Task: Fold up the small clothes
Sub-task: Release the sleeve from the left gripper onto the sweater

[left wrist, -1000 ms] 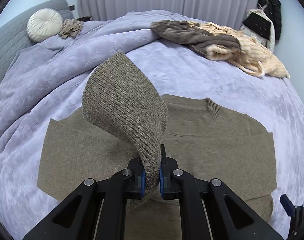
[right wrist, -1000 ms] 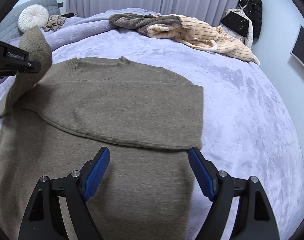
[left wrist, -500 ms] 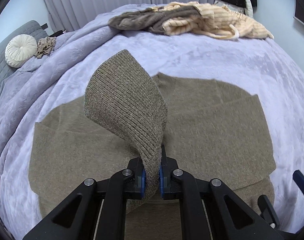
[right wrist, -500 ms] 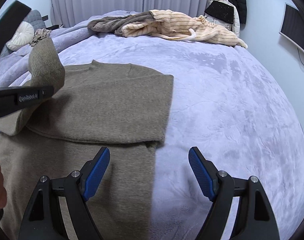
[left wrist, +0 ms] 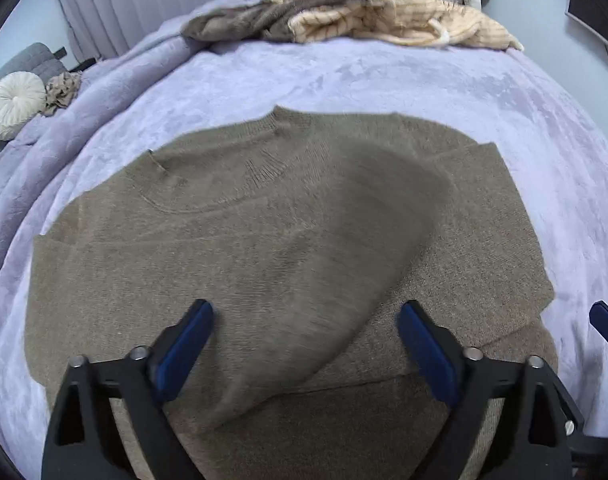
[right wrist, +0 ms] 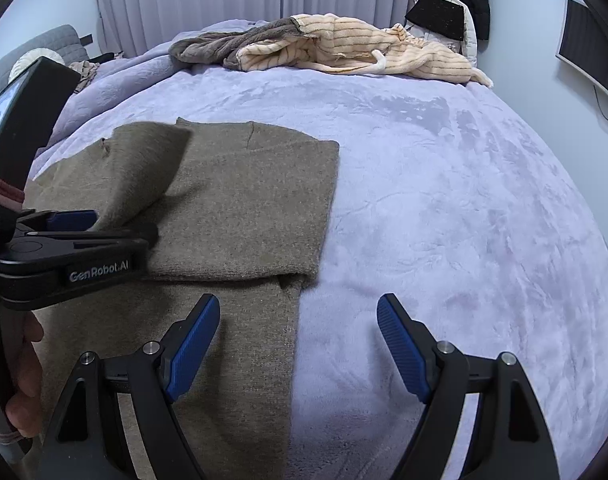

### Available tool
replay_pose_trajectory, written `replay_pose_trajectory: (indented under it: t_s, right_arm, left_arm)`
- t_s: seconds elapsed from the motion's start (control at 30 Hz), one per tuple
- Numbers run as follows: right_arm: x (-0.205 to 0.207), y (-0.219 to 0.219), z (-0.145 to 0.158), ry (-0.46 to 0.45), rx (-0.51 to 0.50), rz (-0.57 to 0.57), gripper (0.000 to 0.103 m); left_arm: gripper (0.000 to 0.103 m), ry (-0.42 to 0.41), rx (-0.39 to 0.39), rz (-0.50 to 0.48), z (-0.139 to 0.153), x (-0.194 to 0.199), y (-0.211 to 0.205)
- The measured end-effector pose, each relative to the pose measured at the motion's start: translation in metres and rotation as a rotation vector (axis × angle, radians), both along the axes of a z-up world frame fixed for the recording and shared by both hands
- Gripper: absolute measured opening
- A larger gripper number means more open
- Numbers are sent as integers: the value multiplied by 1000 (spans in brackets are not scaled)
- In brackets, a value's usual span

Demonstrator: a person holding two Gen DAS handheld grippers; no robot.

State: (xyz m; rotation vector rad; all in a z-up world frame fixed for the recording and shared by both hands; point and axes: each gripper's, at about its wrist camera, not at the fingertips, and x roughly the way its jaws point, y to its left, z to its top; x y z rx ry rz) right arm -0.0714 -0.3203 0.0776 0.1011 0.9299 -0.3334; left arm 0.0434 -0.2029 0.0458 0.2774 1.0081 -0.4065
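An olive-brown knit sweater lies flat on the lavender bedspread, neck toward the far side. Its left sleeve is blurred, dropping across the sweater's chest. My left gripper is open and empty just above the sweater's middle. The sweater also shows in the right wrist view, its right side folded in with a straight edge. My right gripper is open and empty, over the sweater's right edge and the bedspread. The left gripper shows at the left of that view, beside the sleeve.
A pile of brown and cream striped clothes lies at the far side of the bed. A round white cushion sits on a grey sofa at the far left. Dark garments hang at the back right. A monitor is on the right wall.
My left gripper has opened and let go of the sleeve, which is falling across the sweater. My right gripper has drifted right, staying open.
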Motion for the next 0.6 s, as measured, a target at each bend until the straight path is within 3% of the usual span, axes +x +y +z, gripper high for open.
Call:
replay_pose_trajectory:
  t_s: [0.2, 0.33, 0.43, 0.6]
  right_arm:
    - [-2, 2, 3, -25, 76, 40, 83]
    - [0, 3, 7, -86, 280, 111, 84]
    - [13, 8, 5, -114, 430, 143, 84]
    - [40, 19, 2, -91, 432, 134, 84]
  left_arm:
    - [96, 43, -104, -43, 13, -7, 33]
    - [96, 56, -182, 1, 22, -3, 72]
    - [96, 61, -168, 65, 17, 10, 94]
    - [96, 113, -146, 173, -8, 33, 120]
